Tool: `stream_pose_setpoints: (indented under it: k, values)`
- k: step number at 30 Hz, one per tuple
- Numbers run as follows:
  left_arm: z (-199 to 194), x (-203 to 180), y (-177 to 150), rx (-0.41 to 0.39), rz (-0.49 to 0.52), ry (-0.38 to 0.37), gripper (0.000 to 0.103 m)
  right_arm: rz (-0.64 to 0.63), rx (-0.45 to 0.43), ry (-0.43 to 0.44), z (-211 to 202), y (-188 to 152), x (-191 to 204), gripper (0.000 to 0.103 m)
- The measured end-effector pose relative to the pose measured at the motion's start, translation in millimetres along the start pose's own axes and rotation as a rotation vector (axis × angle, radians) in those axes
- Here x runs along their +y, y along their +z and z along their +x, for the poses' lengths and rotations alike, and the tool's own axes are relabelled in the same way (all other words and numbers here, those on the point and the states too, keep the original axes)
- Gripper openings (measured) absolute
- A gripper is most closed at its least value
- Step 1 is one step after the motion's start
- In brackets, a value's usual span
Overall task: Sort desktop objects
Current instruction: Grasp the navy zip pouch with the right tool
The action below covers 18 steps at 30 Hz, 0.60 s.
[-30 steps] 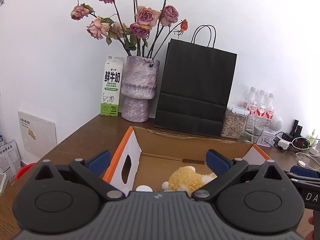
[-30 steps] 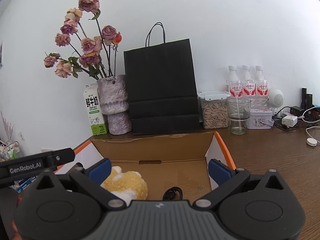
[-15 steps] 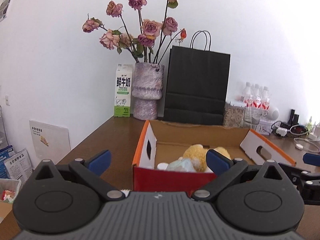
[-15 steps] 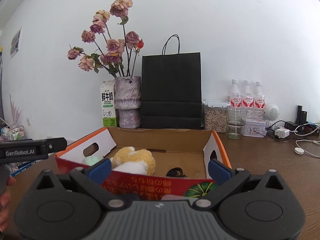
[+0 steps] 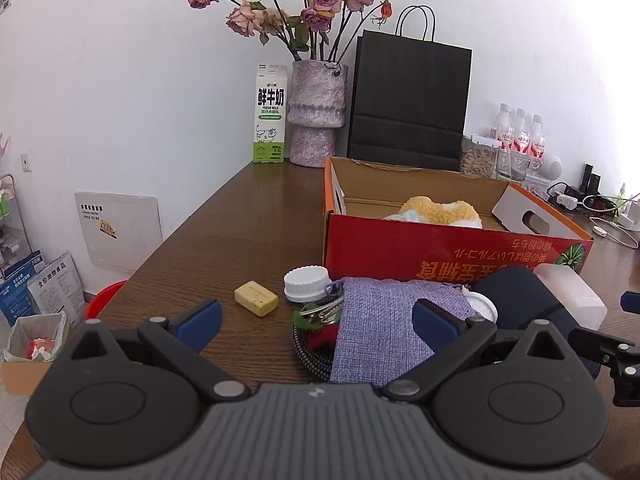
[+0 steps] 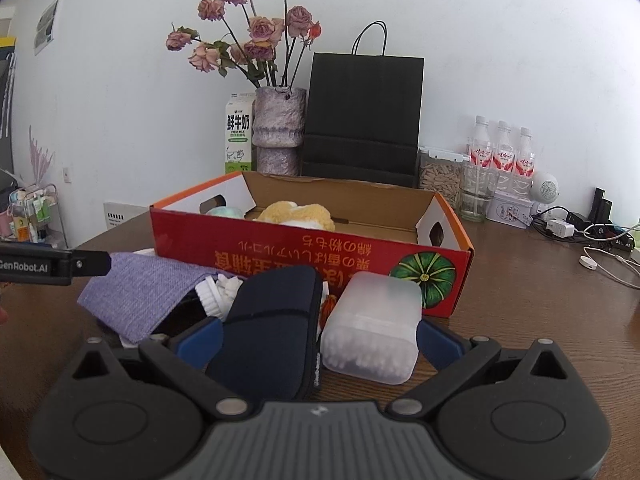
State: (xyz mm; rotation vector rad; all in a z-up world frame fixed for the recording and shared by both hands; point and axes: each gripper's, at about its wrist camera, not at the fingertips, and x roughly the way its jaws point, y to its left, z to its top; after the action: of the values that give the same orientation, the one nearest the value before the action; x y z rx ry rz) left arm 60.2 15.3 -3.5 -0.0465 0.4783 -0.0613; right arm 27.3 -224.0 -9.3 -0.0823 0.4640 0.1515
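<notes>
We hold both tongs — left tongs (image 5: 316,320), right tongs (image 6: 318,334) — spread wide, gripping nothing. On the brown wooden desk (image 5: 248,236), lilac woven pouch (image 5: 380,332), navy zip case (image 6: 272,328) and frosted plastic swab box (image 6: 372,328) lie just before the red cardboard box (image 6: 304,256) — yellow plush toy (image 6: 296,214) inside

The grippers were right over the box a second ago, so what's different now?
Both grippers pulled back from over the cardboard box toward its near side, uncovering a pile in front: purple cloth, yellow eraser, navy pouch, cotton swab box. The left gripper and right gripper stayed open and empty. The plush toy stayed in the box.
</notes>
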Motion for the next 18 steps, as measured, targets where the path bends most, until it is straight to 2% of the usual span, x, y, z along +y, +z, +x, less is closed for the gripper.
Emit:
stream_pose_setpoints:
  k: [3, 9, 12, 15, 18]
  values:
    - [-4.2, 2.8, -1.7, 0.0, 0.0, 0.003, 0.103, -0.024, 0.021, -0.001, 3.8, -0.3, 8.1, 0.102]
    - [-10.6, 15.3, -2.8, 0.002, -0.012, 0.02, 0.103, -0.098, 0.056, 0.008, 20.4, 4.9, 28.2, 0.088]
    - [-13.7, 23.2, -3.3, 0.0, -0.022, 0.029, 0.103, -0.157, 0.069, -0.011, 33.3, 10.5, 40.3, 0.086]
    - [-14.4, 28.6, -1.8, 0.004, -0.028, 0.038, 0.103, -0.204, 0.113, -0.009, 48.8, 16.8, 50.2, 0.078]
    - [-13.7, 31.7, -0.8, 0.011, -0.029, 0.033, 0.103, -0.242, 0.153, -0.038, 61.8, 16.1, 56.9, 0.079]
